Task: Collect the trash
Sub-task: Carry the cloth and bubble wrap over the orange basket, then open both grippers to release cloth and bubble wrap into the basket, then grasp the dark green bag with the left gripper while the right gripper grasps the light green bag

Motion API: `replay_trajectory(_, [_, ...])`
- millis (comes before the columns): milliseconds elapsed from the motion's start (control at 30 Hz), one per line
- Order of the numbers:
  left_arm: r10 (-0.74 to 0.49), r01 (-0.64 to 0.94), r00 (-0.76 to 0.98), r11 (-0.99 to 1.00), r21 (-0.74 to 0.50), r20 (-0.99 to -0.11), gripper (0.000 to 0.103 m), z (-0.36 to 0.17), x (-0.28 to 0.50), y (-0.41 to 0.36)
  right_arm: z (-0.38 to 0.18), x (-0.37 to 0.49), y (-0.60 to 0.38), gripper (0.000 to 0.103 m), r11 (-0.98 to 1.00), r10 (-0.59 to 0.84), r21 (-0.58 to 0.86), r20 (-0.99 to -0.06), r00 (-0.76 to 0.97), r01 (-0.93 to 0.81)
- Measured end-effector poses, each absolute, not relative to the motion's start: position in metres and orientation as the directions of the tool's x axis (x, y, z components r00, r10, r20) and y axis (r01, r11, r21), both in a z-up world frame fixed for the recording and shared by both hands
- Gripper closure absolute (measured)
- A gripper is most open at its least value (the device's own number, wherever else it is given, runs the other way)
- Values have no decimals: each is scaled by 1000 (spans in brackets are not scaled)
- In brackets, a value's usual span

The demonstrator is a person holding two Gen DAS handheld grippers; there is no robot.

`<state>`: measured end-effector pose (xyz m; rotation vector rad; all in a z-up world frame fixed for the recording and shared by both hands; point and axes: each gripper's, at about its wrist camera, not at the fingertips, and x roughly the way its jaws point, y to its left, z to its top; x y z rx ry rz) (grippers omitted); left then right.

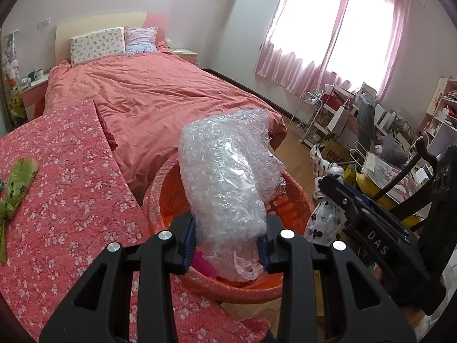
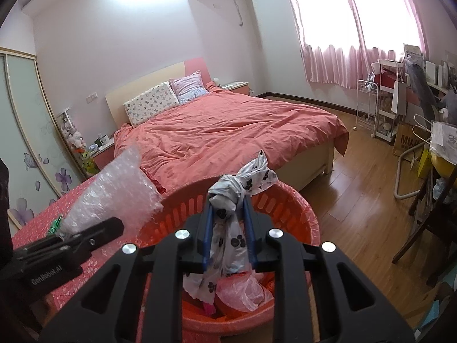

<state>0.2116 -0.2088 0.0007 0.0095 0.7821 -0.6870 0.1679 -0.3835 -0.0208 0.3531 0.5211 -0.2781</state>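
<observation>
A crumpled wad of clear bubble wrap [image 1: 228, 171] stands up between the fingers of my left gripper [image 1: 228, 237], which is shut on it above the orange plastic basket [image 1: 160, 183]. My right gripper [image 2: 228, 208] is shut on a knotted white bag with black paw prints [image 2: 228, 194], held over the same basket [image 2: 294, 200]. A pink plastic bag [image 2: 242, 291] and other scraps lie inside the basket. The right wrist view shows the bubble wrap [image 2: 114, 188] at left. In the left wrist view the right gripper [image 1: 337, 188] is at right, with the bag [image 1: 322, 217] hanging below it.
The basket stands beside a surface covered in red flowered cloth [image 1: 71, 200], where a green wrapper [image 1: 17, 188] lies. A bed with a coral duvet [image 1: 160, 94] lies beyond. A dark chair [image 2: 428, 214], shelves and boxes [image 1: 371, 131] crowd the right side on wooden floor [image 2: 357, 194].
</observation>
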Motion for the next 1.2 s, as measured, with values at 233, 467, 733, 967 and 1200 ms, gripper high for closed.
replay_trajectory(233, [-540, 548, 493, 802, -239, -682, 48, -13, 222, -205, -30, 180, -390, 68, 893, -146, 290, -536, 831, 344])
replay_trajectory(467, [-507, 511, 496, 827, -235, -705, 41, -21, 228, -190, -36, 186, -383, 54, 895, -143, 285, -546, 825, 343])
replay_trajectory(733, [-427, 444, 577, 879, -171, -696, 41, -18, 232, -151, -30, 192, -363, 48, 914, -158, 234, -546, 823, 331])
replay_trajectory(967, [-310, 320, 657, 940, -117, -687, 41, -16, 244, -81, -28, 211, -319, 48, 948, -104, 193, -562, 821, 252])
replay_trajectory(1200, [-140, 102, 717, 990, -95, -682, 41, -13, 277, 16, -29, 238, -250, 48, 980, -16, 154, -574, 819, 127])
